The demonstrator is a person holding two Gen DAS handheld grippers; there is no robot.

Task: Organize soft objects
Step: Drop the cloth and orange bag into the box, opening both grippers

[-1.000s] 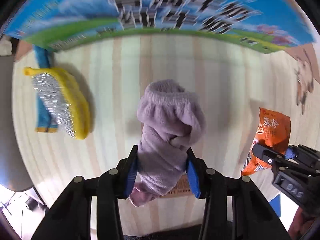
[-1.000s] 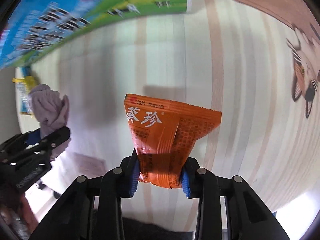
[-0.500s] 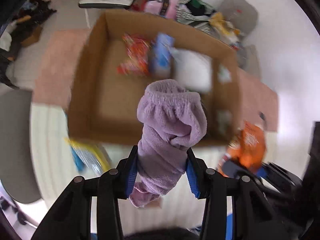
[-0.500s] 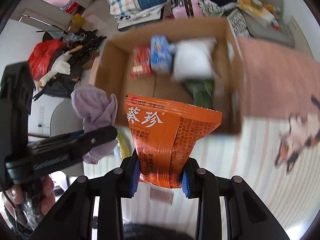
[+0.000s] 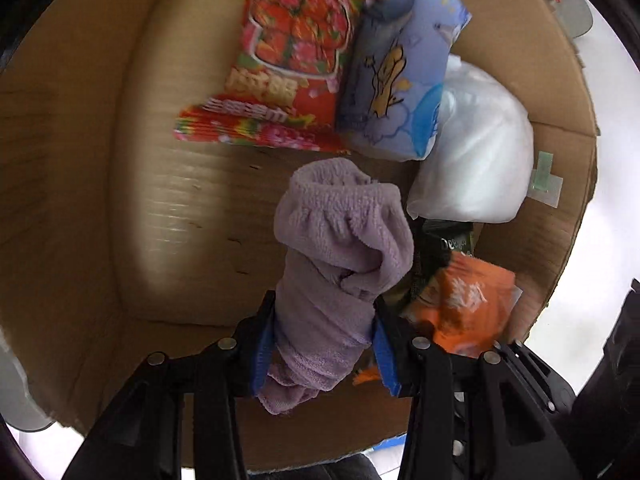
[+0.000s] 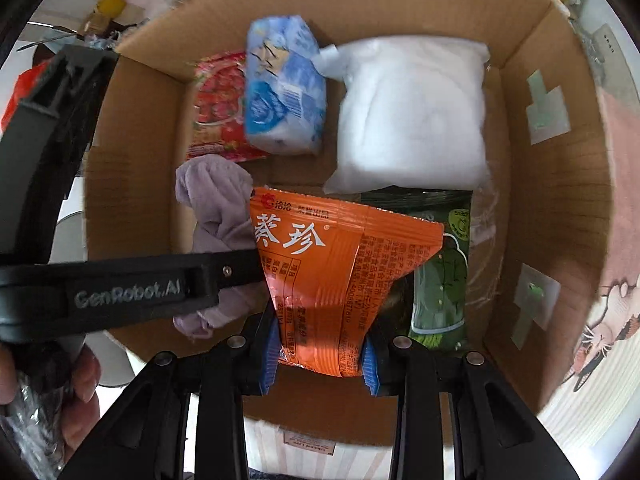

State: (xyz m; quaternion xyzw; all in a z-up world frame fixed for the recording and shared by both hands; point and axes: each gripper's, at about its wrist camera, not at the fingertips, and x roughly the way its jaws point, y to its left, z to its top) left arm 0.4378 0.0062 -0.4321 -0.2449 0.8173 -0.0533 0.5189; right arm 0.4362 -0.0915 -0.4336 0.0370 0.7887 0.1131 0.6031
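Over the open cardboard box, where a second ago both views showed only the striped tabletop, the left gripper has its jaws clamped on the purple sock and the right gripper pinches the orange snack packet. Both loads hang above the snack bags and white pack already inside. Release looks next.

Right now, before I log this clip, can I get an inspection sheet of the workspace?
Surface: cardboard box open, both grippers over it.
Job's things: purple sock and orange snack packet, both held above the box floor.
Clutter: red packet, blue tissue pack, white bag, green packet inside the box.
Grippers: left gripper jaws shut on the sock; right gripper jaws shut on the packet.
Cables: nothing seen.
Surroundings: clothes and bags behind the box, blurred.
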